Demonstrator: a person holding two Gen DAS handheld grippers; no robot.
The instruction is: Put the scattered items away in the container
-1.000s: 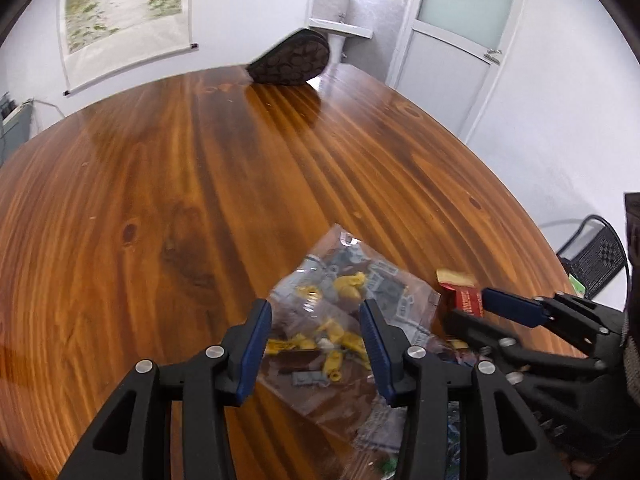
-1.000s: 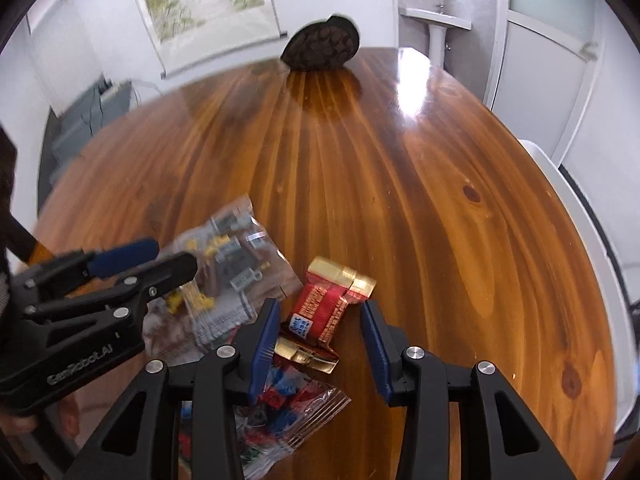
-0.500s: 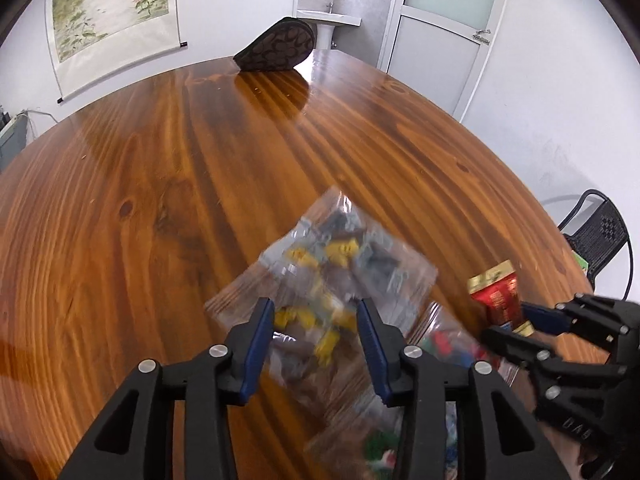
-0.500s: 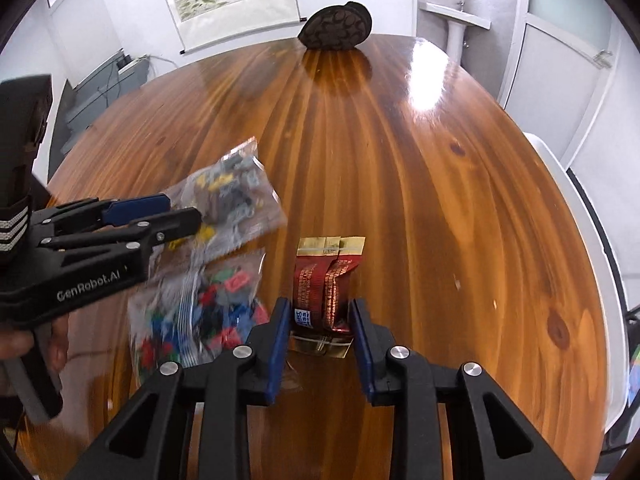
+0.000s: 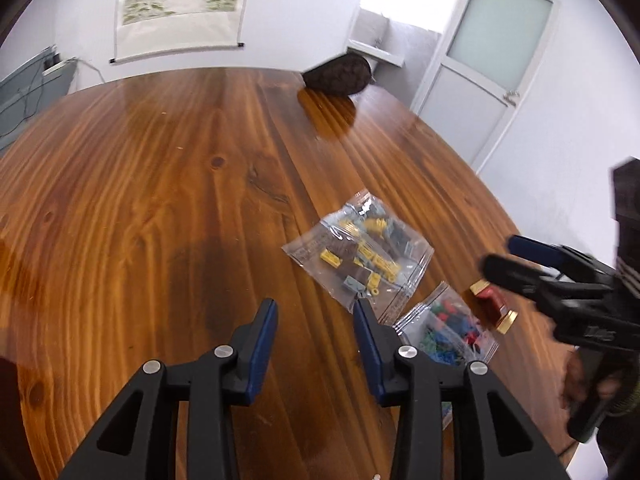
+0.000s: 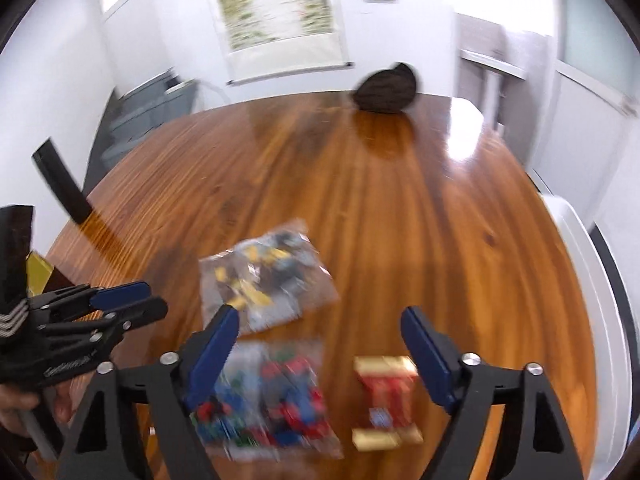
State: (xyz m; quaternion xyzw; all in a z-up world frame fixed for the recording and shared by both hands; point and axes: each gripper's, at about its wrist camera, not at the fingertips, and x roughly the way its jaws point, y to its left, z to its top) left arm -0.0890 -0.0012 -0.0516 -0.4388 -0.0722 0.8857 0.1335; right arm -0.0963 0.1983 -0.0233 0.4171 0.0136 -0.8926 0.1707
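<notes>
My left wrist view renders the tabletop [image 5: 160, 200] sharply; my right wrist view is motion-blurred but alone shows a dark flat bar [image 6: 62, 180] standing tilted at the 9 o'clock edge. My left hand-held gripper [image 5: 316, 322] is open, jaws parted and empty, above bare wood, with the corner of the yellow-and-grey brick bag [image 5: 360, 256] just beside its right finger at 1 o'clock. My right hand-held gripper [image 6: 320, 332] is spread wide and holds nothing; the red-and-gold snack packet [image 6: 386, 400] lies flat just inside its right finger, and the multicoloured brick bag [image 6: 272, 396] lies partly under its left finger. In the left view that multicoloured bag [image 5: 448, 328] sits at 3 o'clock of the gripper, the packet [image 5: 492, 304] beyond it. Both bags are clear, crinkled plastic; the tabletop is glossy, striped, varnished wood. A dark, rounded, textured pouch [image 5: 338, 76] rests at the far edge, 12 o'clock, well apart from the items.
</notes>
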